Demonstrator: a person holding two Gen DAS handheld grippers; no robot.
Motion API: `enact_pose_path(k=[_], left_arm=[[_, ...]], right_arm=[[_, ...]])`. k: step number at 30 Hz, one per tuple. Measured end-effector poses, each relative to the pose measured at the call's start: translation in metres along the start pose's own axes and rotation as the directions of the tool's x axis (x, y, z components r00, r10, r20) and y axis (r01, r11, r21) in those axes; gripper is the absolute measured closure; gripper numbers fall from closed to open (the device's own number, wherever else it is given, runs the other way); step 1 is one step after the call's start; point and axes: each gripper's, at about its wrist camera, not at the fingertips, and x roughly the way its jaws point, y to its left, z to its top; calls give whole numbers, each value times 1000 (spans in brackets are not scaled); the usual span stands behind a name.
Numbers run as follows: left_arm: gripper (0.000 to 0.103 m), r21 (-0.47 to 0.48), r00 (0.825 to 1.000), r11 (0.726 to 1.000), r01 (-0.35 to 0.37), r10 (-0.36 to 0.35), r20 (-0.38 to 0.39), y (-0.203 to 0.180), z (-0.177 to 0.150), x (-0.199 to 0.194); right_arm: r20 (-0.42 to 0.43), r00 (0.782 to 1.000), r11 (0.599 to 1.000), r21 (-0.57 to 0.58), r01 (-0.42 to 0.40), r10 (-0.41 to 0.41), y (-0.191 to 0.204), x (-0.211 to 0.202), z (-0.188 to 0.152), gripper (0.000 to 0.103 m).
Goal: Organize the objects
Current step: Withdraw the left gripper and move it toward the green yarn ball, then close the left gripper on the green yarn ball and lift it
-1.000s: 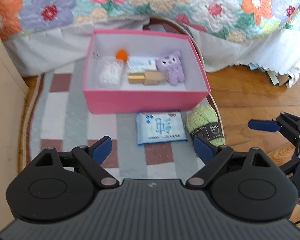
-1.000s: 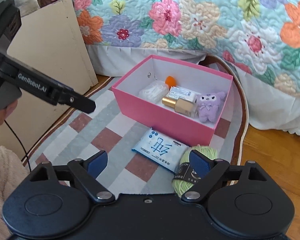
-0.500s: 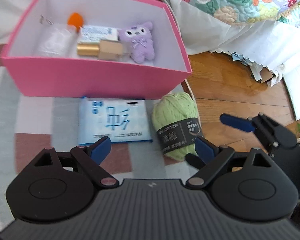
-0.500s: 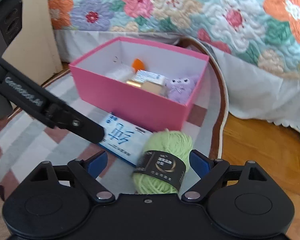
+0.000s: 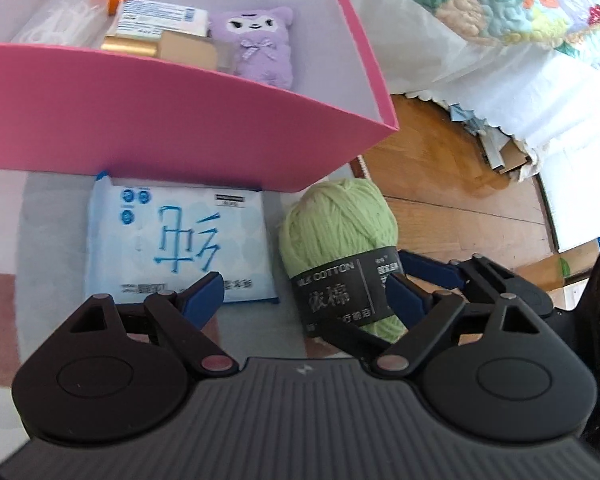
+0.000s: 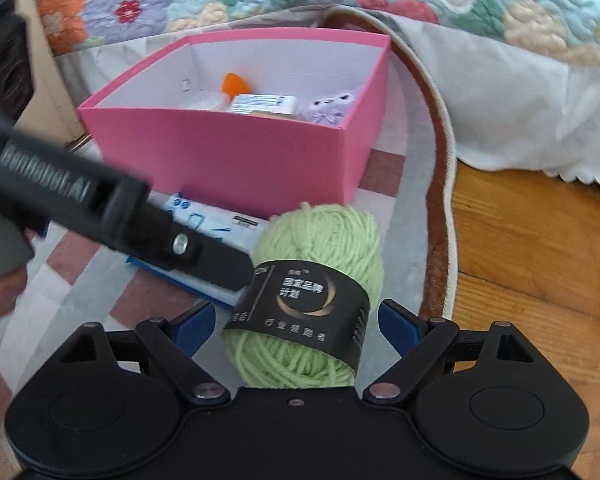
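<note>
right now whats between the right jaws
The green yarn ball sits between the right gripper's open jaws, not yet clamped, as the right wrist view shows. The left gripper's tip touches its left side.

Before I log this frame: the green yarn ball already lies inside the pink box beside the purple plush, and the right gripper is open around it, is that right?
Not quite. The green yarn ball is still outside the pink box, on the rug in front of it beside the blue tissue pack, as the right wrist view shows. The purple plush is inside, and the right gripper is open around the yarn.
</note>
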Motion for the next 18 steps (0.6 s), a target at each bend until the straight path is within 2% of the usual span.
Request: enact_pose_path(k=[2,6,8,9,10,14,18], left_arm=[[21,-15,1000,1000,21,-21,-7,0,-1,7],[26,-30,998,998,58,-58,-3,-2,-6,18],[32,-56,996,995,85,-85,-1,-1,-8,22],[40,-75,994,992,106,-107,-7,0,-8,24],[48,-91,992,988,125,-127,-15,1,-9,24],[51,-55,992,990,127,-128,-9,-7,-13,17],[52,-57,992,991,119,-120,-24,-10,-20,3]], right_arm=[[-13,1000,999,19,-28,28,-1,3,0,12],[-35,999,1000,20,-10,11,-2,10,-2,12],[-46,999,999,42,-15,17,-7,13,-2,14],[-53,998,998,55,-17,20,-10,14,-3,16],[-63,998,998,58,-4,8,-11,15,-3,22],[-86,996,1000,4,-2,2,-6,10,1,31],[-100,995,1000,-13,-18,16,2,1,0,33]])
